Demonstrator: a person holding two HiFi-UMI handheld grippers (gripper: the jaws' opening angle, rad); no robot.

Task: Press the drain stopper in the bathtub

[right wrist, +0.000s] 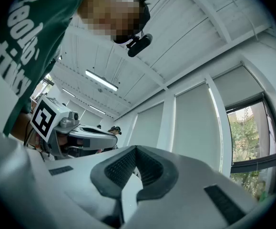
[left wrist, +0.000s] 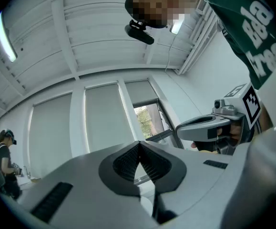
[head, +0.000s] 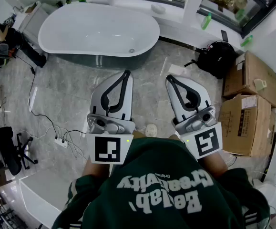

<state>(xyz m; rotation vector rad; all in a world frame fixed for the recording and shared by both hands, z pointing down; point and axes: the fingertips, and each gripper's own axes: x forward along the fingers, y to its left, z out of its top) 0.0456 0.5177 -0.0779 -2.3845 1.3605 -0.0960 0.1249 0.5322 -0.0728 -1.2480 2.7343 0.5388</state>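
Observation:
A white oval bathtub (head: 56,27) stands at the far side of the room, with a small round drain stopper (head: 132,51) near its right end. My left gripper (head: 127,73) and right gripper (head: 169,78) are held side by side above the stone floor, well short of the tub. Both are shut with their tips together and nothing between them. In the left gripper view the left gripper (left wrist: 138,143) points up at the ceiling and windows, with the right gripper (left wrist: 214,128) beside it. The right gripper view shows the right gripper (right wrist: 135,149) shut, also tilted upward.
A black backpack (head: 217,56) and cardboard boxes (head: 250,109) lie to the right. Cables and a power strip (head: 61,142) run over the floor at left, near an office chair (head: 6,151). A white cabinet (head: 37,190) sits at lower left. A person (left wrist: 2,166) stands far off.

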